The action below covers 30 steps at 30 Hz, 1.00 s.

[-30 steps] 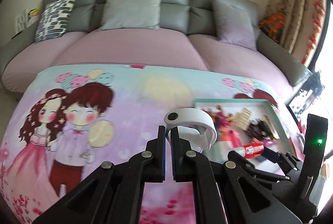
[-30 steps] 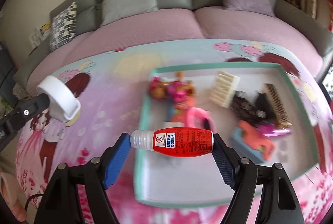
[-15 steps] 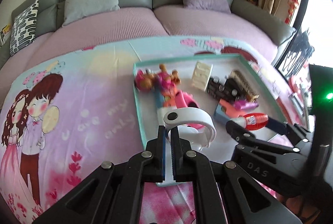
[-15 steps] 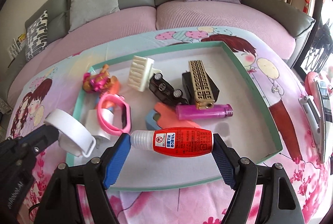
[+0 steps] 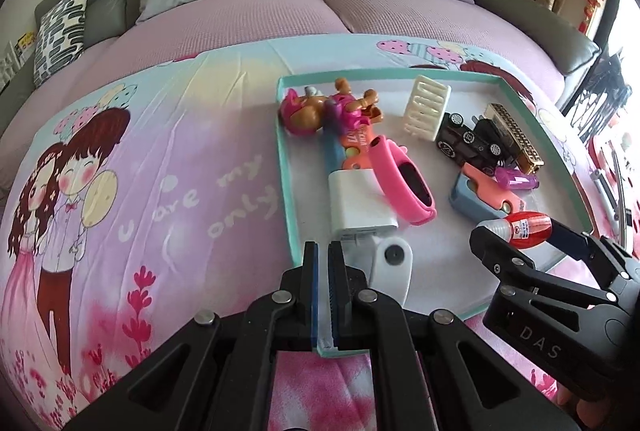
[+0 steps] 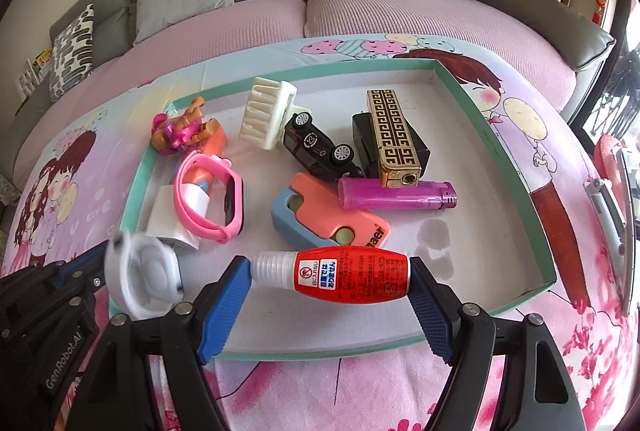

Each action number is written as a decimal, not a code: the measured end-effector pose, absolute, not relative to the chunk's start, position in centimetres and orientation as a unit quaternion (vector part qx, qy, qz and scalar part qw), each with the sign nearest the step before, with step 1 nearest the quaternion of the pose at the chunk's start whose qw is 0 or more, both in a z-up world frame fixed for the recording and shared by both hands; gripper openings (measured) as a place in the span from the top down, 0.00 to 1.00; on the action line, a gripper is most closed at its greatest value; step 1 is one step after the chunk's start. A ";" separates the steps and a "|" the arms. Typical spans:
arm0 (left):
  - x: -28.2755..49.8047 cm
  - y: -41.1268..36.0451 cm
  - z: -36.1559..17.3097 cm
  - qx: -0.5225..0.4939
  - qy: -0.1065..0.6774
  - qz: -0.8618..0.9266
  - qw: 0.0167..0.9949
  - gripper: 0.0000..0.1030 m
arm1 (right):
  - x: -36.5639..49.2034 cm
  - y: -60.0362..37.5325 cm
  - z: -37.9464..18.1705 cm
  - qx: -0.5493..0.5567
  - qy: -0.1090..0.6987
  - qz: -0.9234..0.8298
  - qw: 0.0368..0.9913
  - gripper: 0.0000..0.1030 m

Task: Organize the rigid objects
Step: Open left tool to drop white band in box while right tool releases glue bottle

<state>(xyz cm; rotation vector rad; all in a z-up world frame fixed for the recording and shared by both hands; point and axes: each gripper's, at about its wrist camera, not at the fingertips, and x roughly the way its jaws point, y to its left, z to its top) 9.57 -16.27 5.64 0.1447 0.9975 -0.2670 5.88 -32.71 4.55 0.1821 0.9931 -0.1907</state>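
Right gripper (image 6: 330, 281) jaws clamped end-to-end on red bottle (image 6: 352, 279): light, rigid, slick. Left gripper (image 5: 323, 267) jaws pinching white ring (image 6: 142, 279) rim.

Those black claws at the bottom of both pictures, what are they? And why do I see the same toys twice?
Each black claw is a hand-held gripper: a person holds one in each hand, and each carries its own camera looking along its fingers. So you see one tray of toys from two sides.

The right hand-held gripper squeezes a red bottle by its ends, over the tray. The left hand-held gripper is shut on a white ring-shaped thing; I can't tell what it is.

In the tray lie a pink watch, a black toy car, a purple lighter, a white brush and a small doll.
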 end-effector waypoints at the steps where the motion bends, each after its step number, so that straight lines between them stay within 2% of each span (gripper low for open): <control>1: 9.5 -16.2 5.7 0.069 0.478 -0.127 0.867 0.96 | 5.8 -32.7 4.5 0.086 0.475 -0.092 0.871 0.22; 10: 9.5 -14.0 8.3 0.057 0.467 -0.092 0.877 0.92 | 5.1 -33.2 3.9 0.095 0.474 -0.097 0.870 0.21; 12: 9.7 -13.2 9.1 0.056 0.461 -0.079 0.882 0.78 | 5.1 -33.3 3.9 0.102 0.472 -0.096 0.870 0.21; 13: 9.9 -12.8 9.4 0.056 0.458 -0.073 0.884 0.67 | 5.0 -33.3 4.0 0.103 0.472 -0.095 0.871 0.21; 14: 9.9 -12.5 9.7 0.056 0.455 -0.066 0.886 0.63 | 5.0 -33.2 4.0 0.102 0.471 -0.094 0.871 0.21; 18: 9.8 -11.2 10.2 0.045 0.457 -0.054 0.887 0.61 | 4.8 -32.9 4.2 0.102 0.468 -0.089 0.873 0.13; 22: 9.6 -10.5 9.8 0.036 0.463 -0.043 0.885 0.42 | 4.8 -32.8 4.3 0.104 0.463 -0.087 0.876 0.13; 25: 9.6 -10.0 9.2 0.037 0.468 -0.034 0.882 0.38 | 4.6 -32.9 4.2 0.099 0.459 -0.092 0.878 0.13; 26: 9.6 -9.8 9.1 0.037 0.469 -0.028 0.882 0.34 | 4.5 -32.9 4.2 0.098 0.457 -0.094 0.879 0.13; 27: 9.6 -9.5 8.9 0.035 0.468 -0.023 0.883 0.31 | 4.4 -32.9 4.3 0.097 0.455 -0.094 0.880 0.11; 29: 9.3 -8.9 8.8 0.027 0.463 -0.008 0.886 0.15 | 4.1 -32.8 4.4 0.092 0.447 -0.095 0.885 0.00; 30: 9.1 -8.7 8.7 0.023 0.458 -0.003 0.889 0.12 | 3.9 -32.7 4.6 0.089 0.442 -0.096 0.887 0.00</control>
